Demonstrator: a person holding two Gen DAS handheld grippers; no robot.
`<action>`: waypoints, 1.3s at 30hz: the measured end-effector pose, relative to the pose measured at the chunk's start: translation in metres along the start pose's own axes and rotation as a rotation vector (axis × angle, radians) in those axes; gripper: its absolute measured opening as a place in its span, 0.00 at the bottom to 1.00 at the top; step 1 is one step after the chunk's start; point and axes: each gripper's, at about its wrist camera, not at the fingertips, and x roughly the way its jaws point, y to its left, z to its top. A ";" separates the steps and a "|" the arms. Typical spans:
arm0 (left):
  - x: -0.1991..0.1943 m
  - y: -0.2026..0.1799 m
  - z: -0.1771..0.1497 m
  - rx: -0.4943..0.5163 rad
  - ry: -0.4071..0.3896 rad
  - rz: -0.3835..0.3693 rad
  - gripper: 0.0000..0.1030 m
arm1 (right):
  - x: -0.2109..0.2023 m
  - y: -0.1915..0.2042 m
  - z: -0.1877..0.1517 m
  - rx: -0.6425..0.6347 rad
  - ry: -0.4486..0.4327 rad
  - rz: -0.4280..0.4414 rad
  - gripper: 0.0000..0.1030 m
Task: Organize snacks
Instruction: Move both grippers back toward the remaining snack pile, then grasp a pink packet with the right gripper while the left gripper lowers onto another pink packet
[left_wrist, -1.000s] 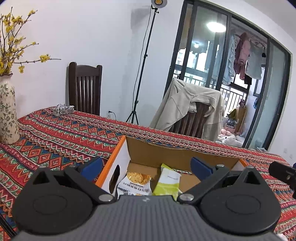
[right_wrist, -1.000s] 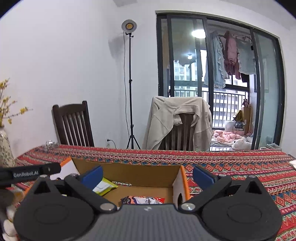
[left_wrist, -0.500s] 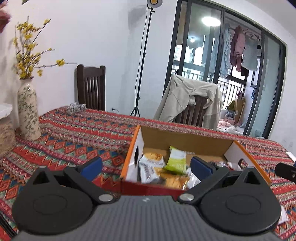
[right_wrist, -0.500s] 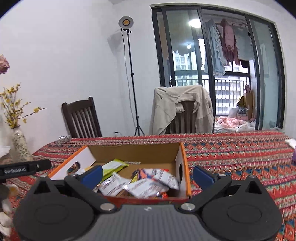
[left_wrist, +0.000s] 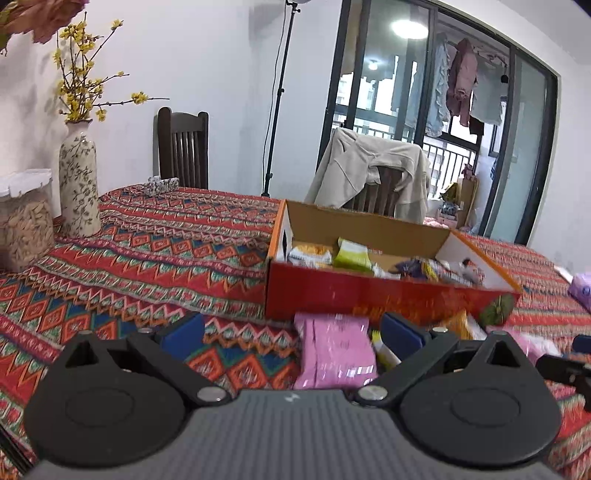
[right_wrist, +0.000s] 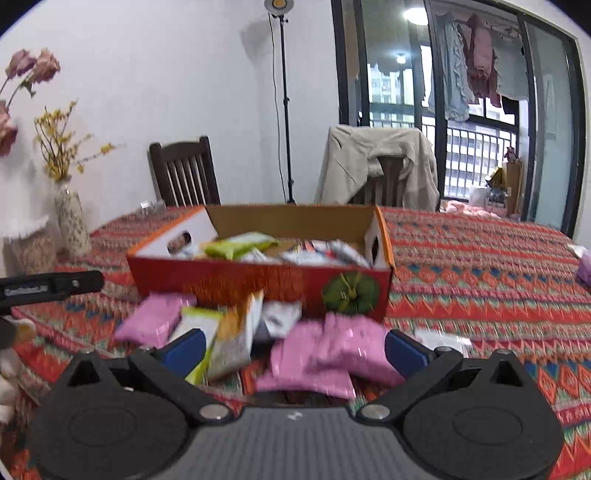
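Note:
An open red and orange cardboard box (left_wrist: 369, 295) (right_wrist: 258, 284) holds several snack packets on the patterned tablecloth. Loose packets lie in front of it: a pink packet (left_wrist: 334, 350) between my left fingers' line of sight, two more pink packets (right_wrist: 321, 354) (right_wrist: 155, 321), and white, green and yellow ones (right_wrist: 229, 332). My left gripper (left_wrist: 291, 338) is open above the cloth with nothing held. My right gripper (right_wrist: 293, 350) is open too, hovering over the pile. The left gripper's side bar (right_wrist: 48, 284) shows at the left of the right wrist view.
A tall flowered vase (left_wrist: 77, 188) with yellow branches and a jar of nuts (left_wrist: 24, 218) stand at the table's left. Two chairs (left_wrist: 183, 147) stand behind, one draped with a beige jacket (left_wrist: 373, 170). A purple packet (left_wrist: 581, 286) lies at the far right.
Both grippers have pulled back and lowered from above the box; its front wall and the loose packets before it have come into view. Both stayed open.

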 end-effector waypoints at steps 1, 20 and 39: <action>-0.001 0.001 -0.004 0.007 0.002 0.002 1.00 | -0.001 -0.002 -0.003 0.002 0.008 -0.006 1.00; 0.011 0.021 -0.030 -0.074 0.026 -0.013 1.00 | 0.014 -0.038 -0.002 0.116 0.043 -0.071 0.98; 0.016 0.023 -0.031 -0.090 0.046 -0.013 1.00 | 0.055 -0.050 0.017 0.122 0.077 -0.027 0.80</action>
